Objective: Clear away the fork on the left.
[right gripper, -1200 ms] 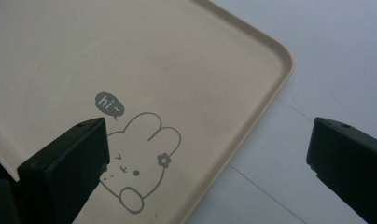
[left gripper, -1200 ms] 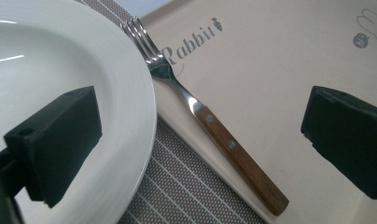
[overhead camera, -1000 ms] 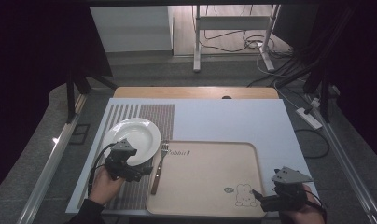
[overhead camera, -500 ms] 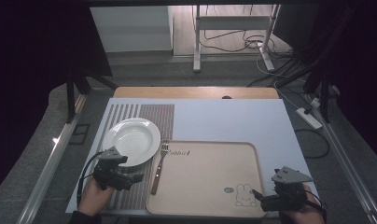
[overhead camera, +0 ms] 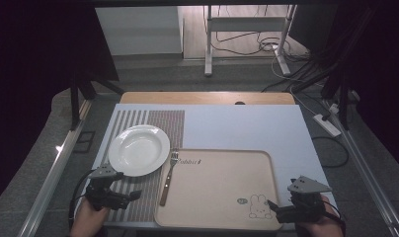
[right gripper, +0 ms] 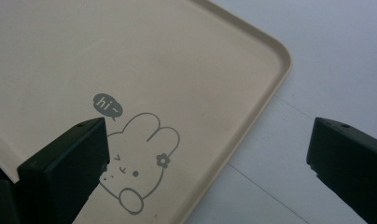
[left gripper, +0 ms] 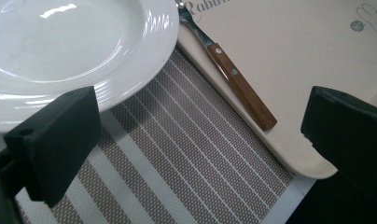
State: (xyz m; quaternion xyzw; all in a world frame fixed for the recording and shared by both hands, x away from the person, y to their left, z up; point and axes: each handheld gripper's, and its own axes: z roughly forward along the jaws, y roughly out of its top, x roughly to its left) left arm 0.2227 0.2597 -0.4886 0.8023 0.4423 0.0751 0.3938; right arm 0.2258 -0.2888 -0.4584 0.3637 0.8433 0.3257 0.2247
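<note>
A round white ceramic plate sits on a brown-and-white striped woven placemat at the left side of the pale blue tabletop. Just right of it, a wooden-handled metal fork rests along the left rim of a beige rectangular plastic tray printed with a rabbit. The left tongs hover wide open and empty over the placemat near the tabletop's front-left corner. The right tongs, likewise agape and empty, hang over the tray's front-right corner.
</note>
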